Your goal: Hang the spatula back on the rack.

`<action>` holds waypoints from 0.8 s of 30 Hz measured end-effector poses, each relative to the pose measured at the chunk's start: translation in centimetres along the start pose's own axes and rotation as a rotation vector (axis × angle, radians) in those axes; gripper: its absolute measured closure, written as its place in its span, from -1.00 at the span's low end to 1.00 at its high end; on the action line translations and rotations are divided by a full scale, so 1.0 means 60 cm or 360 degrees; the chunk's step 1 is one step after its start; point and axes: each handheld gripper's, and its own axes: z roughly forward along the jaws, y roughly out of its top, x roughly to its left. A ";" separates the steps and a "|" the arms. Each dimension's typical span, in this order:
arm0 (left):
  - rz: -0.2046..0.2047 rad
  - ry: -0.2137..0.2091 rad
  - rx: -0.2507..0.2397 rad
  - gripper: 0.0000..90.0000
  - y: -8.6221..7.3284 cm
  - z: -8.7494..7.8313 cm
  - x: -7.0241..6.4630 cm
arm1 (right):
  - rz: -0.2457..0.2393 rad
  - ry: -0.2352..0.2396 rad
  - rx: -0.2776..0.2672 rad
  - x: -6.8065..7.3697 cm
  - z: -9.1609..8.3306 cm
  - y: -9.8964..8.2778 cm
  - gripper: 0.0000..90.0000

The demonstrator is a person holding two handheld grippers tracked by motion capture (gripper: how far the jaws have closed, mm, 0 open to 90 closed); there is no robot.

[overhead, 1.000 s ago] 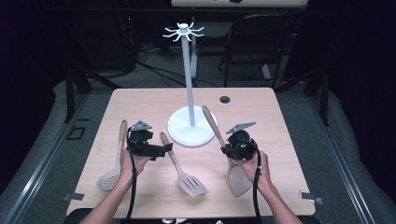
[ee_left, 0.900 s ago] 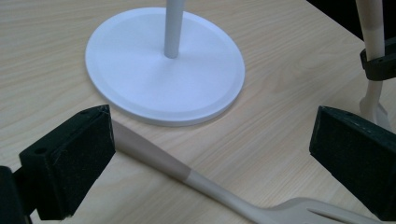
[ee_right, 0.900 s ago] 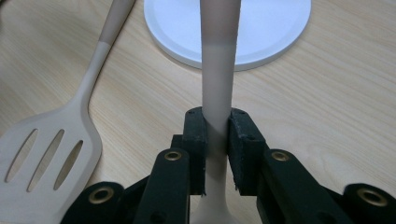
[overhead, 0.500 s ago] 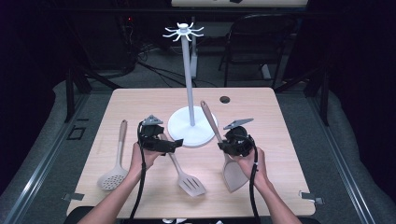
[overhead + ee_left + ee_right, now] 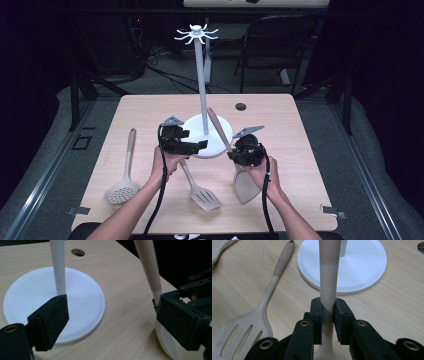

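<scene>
My left gripper (image 5: 200,145) has swung away from the slotted turner (image 5: 199,186), which lies flat on the table (image 5: 300,150) just below it, and over toward the white base of the hanging stand (image 5: 207,135). Its jaws have just been closing a little yet stand spread, nothing between them (the stand's pole rises beyond one jaw, the held handle beyond the other).

My right gripper (image 5: 232,155) hasn't budged: jaws pinched on the handle of the solid spatula (image 5: 245,185), handle tilted up toward the stand, blade down near the table.

Judgement: left is coming to help with the spatula, likely to steady it for hanging on the hooks.
</scene>
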 end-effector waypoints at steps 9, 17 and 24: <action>0.0005 -0.0084 -0.0016 -0.38 0.017 0.029 -0.018 | 0.0002 0.0002 -0.0045 0.007 0.004 0.003 0.74; -0.0073 -0.0181 -0.0040 -0.08 0.012 0.051 -0.021 | -0.0005 -0.0013 -0.0057 0.009 0.015 0.010 0.74; -0.0096 -0.0210 -0.0024 0.22 0.009 0.064 -0.022 | -0.0013 -0.0017 -0.0079 0.016 0.024 0.017 0.74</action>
